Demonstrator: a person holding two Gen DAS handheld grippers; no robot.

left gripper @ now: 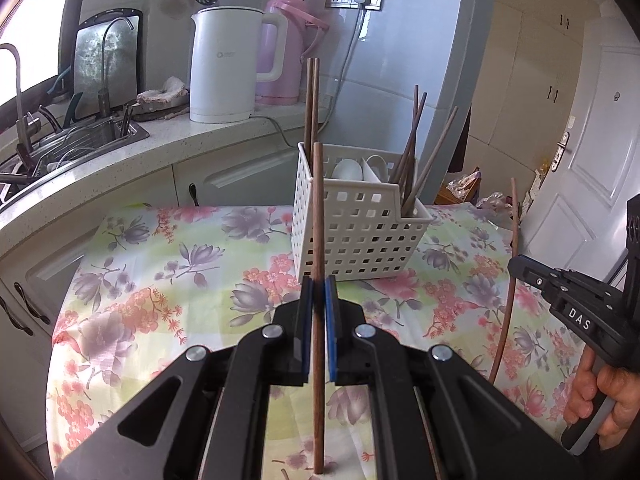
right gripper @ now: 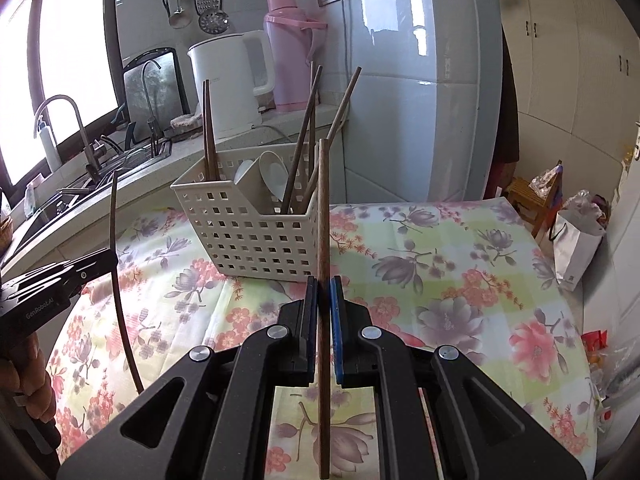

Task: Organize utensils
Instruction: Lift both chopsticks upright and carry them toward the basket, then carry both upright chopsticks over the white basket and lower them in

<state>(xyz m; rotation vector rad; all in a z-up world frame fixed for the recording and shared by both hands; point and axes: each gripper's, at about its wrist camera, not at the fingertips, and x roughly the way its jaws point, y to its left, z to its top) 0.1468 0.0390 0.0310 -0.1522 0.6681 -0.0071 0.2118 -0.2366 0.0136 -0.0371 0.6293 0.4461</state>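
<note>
Claws both pinching upright chopsticks: left claw (left gripper: 319,292) grips chopstick (left gripper: 318,216); right claw (right gripper: 324,292) grips second chopstick (right gripper: 323,216).

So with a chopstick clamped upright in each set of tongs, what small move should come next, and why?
Probably carry the left tongs forward over the white basket and lower their chopstick into the end section where two others already stand. The right tongs also hold one chopstick, and the basket sits just ahead on the floral tablecloth.
</note>
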